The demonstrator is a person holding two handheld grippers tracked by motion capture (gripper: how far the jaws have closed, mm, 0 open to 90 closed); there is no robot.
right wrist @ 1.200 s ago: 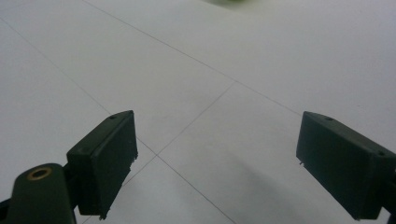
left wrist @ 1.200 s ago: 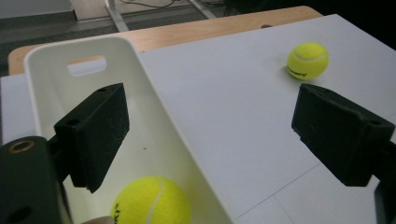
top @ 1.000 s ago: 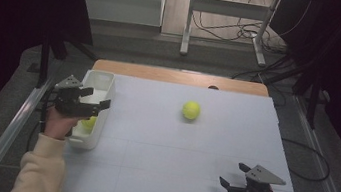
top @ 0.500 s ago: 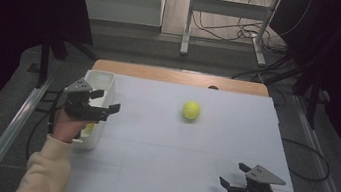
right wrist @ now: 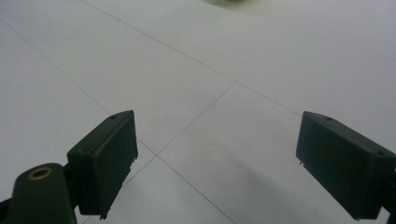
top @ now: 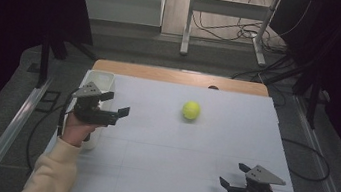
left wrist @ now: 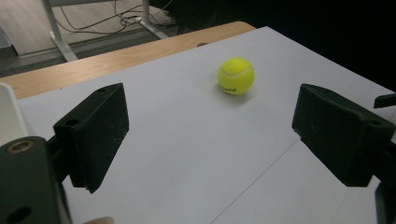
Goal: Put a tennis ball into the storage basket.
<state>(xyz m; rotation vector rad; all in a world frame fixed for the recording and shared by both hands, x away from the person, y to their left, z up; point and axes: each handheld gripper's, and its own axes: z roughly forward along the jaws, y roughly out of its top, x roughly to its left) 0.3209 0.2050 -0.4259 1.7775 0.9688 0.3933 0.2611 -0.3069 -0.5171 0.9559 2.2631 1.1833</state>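
Observation:
A yellow-green tennis ball (top: 191,110) rests on the white table top (top: 171,146), right of centre towards the far edge. My left gripper (top: 117,105) is held above the table's left part, just right of a white bin (top: 101,79), and points at the ball. It is open with nothing between its jaws. In the left gripper view the ball (left wrist: 236,75) lies well beyond my left gripper (left wrist: 210,135). My right gripper (top: 232,174) stays low at the near right corner, open and empty. In the right gripper view bare table lies between its jaws (right wrist: 217,163).
The white bin stands at the table's left edge, partly behind the left hand; its rim (left wrist: 7,112) shows in the left gripper view. A wooden strip (top: 161,73) runs along the table's far edge. Cables and metal stand legs lie on the floor beyond.
My left gripper has moved right, from over the white bin out over the table, with its jaws still open. The ball and the right gripper have not moved.

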